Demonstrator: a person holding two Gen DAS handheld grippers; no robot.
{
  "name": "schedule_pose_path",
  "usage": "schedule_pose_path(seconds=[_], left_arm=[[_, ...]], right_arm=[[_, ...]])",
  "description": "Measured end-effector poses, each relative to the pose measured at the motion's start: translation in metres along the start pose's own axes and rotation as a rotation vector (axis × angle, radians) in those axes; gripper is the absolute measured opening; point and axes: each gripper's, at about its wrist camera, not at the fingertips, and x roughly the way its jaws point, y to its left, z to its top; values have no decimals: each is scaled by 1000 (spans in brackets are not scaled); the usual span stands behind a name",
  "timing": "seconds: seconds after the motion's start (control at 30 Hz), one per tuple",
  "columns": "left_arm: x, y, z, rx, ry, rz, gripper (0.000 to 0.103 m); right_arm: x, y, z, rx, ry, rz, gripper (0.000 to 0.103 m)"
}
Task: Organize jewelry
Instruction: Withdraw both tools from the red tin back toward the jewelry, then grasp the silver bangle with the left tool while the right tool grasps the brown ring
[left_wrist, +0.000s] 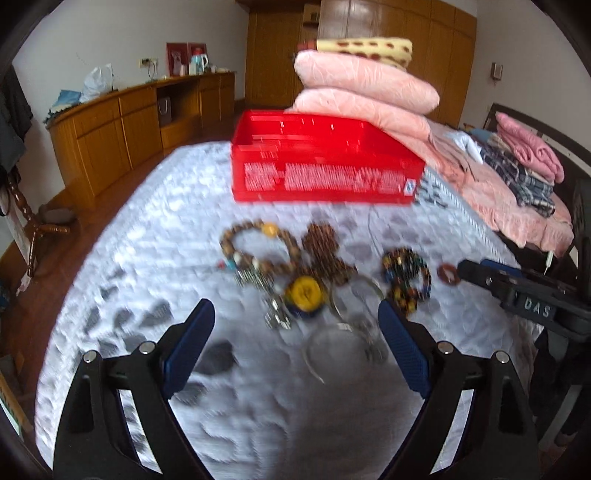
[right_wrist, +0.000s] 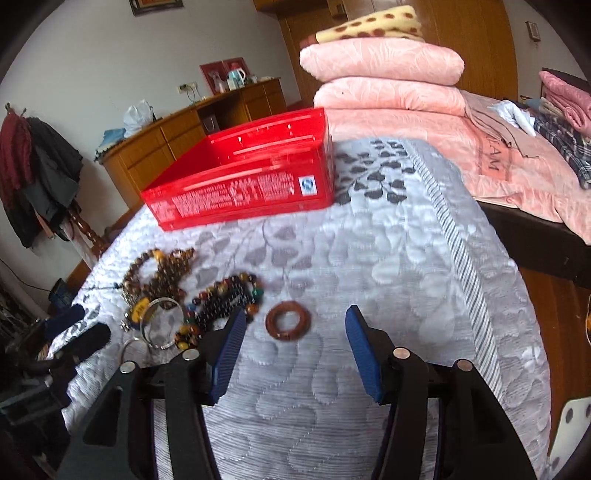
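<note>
Jewelry lies on a grey quilted bedspread (left_wrist: 147, 229) in front of an open red box (left_wrist: 317, 162), also in the right wrist view (right_wrist: 243, 177). My left gripper (left_wrist: 295, 314) is open above a yellow pendant (left_wrist: 303, 292) and silver bangles (left_wrist: 354, 317), with a brown bead bracelet (left_wrist: 255, 247) beyond. My right gripper (right_wrist: 293, 321) is open around a brown wooden ring (right_wrist: 289, 319), which also shows in the left wrist view (left_wrist: 448, 275). A dark multicoloured bead bracelet (right_wrist: 225, 299) lies left of it.
Stacked pink pillows (left_wrist: 362, 88) and a spotted blanket (left_wrist: 369, 48) lie behind the box. Folded clothes (left_wrist: 524, 162) sit at the right. A wooden sideboard (left_wrist: 129, 122) stands along the left wall. The bed edge drops to wooden floor (right_wrist: 554, 302) at right.
</note>
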Motion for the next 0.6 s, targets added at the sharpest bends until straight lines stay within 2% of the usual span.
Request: schedule_pose_path(seconds=[0.1, 0.23, 0.33, 0.37, 0.6], left_arm=[[9, -4, -8, -6, 39, -1, 83], [14, -5, -13, -8, 60, -7, 82], [18, -7, -13, -7, 77, -11, 78], [20, -7, -14, -7, 89, -12, 73], [23, -8, -14, 1, 109, -23, 70]], right_arm=[[0, 2, 0, -8, 4, -7, 51], [7, 4, -1, -19, 40, -14, 47], [10, 3, -1, -17, 56, -16, 46], [12, 3, -1, -17, 62, -16, 46], [15, 6, 0, -29, 78, -21, 45]])
